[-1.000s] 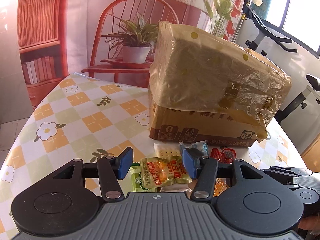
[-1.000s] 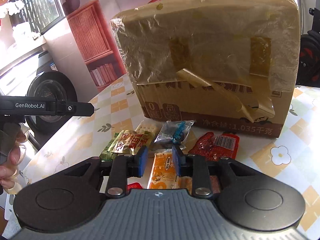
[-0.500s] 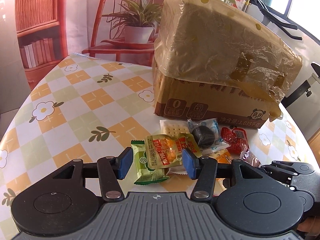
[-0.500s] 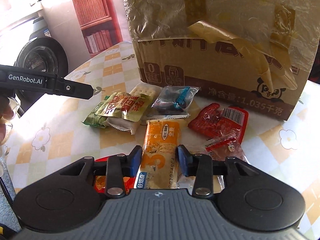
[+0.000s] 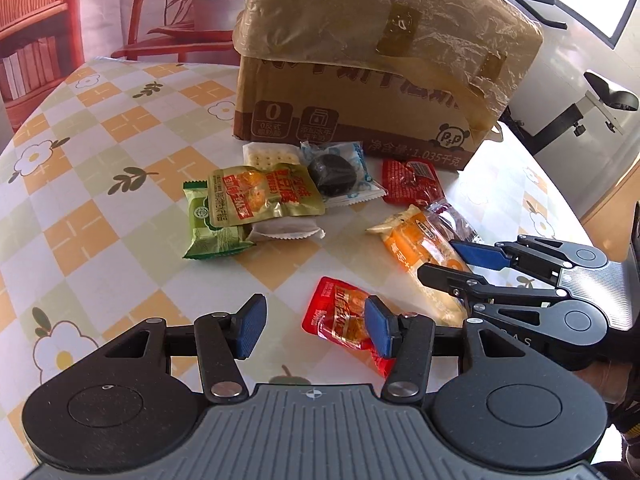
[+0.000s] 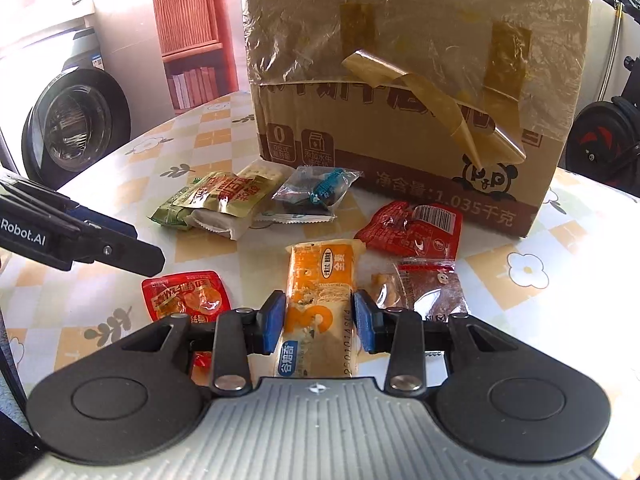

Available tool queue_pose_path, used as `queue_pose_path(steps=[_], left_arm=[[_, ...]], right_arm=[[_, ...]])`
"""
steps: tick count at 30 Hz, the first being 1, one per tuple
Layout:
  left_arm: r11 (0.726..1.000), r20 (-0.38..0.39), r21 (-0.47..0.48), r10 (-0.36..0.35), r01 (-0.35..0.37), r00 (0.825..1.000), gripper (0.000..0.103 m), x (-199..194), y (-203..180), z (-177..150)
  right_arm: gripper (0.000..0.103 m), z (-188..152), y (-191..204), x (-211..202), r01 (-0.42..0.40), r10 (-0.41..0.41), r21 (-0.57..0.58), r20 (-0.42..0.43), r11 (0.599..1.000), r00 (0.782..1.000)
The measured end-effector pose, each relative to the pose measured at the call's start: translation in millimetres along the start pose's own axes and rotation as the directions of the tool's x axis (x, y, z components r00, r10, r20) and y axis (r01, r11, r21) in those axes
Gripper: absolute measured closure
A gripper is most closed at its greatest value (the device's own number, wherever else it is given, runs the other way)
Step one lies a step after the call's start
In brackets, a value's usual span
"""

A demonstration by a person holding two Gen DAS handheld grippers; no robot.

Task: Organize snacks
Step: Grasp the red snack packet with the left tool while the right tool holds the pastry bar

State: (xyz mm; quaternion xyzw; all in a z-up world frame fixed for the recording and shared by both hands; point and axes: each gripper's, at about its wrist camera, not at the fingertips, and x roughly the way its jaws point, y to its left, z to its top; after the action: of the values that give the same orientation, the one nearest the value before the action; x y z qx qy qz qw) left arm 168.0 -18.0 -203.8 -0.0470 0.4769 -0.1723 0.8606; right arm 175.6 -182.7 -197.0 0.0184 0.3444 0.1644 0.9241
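In the left wrist view, your left gripper [image 5: 316,330] hung over the near part of the counter [image 5: 100,208] with its jaws apart and nothing pressed between them. The red snack packet [image 5: 340,314] lay flat just ahead and a little to the right, its near right corner hidden behind the right pad, so it sat off-centre, not squarely in the gap. Further right, your right gripper [image 5: 456,262] reached in from the right edge over the orange bar packet [image 5: 416,246], which lay at a slant with one end toward the box [image 5: 360,80]. The other snacks lay in a loose cluster between you and that box.

In the right wrist view, the orange bar packet [image 6: 320,304] ran straight away from your right gripper [image 6: 318,322], long axis in line with the fingers, its near half lying between the blue pads. The jaws were parted to about the packet's width; whether the pads pressed on its sides I could not tell, though a thin gap seemed to show on each side. The red snack packet [image 6: 186,298] lay to the left, nearer your left gripper [image 6: 120,248] than this one. My judgement: the right hand was the better placed, already lined up along the bar.
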Motion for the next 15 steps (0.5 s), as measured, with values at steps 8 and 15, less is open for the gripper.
queue_pose_path(steps=[8,15], left_arm=[[0.985,-0.07,-0.133,-0.12,0.109,0.99,0.07,22,5,-13],[0.995,-0.03,-0.086,-0.054,0.052,0.998,0.08,35,-2,5]], right_arm=[[0.064,-6,1,-6,-0.002,0.002,0.008,0.018,1.0,1.0],[0.064,-9,1,-7,-0.007,0.007,0.01,0.027,1.0,1.0]])
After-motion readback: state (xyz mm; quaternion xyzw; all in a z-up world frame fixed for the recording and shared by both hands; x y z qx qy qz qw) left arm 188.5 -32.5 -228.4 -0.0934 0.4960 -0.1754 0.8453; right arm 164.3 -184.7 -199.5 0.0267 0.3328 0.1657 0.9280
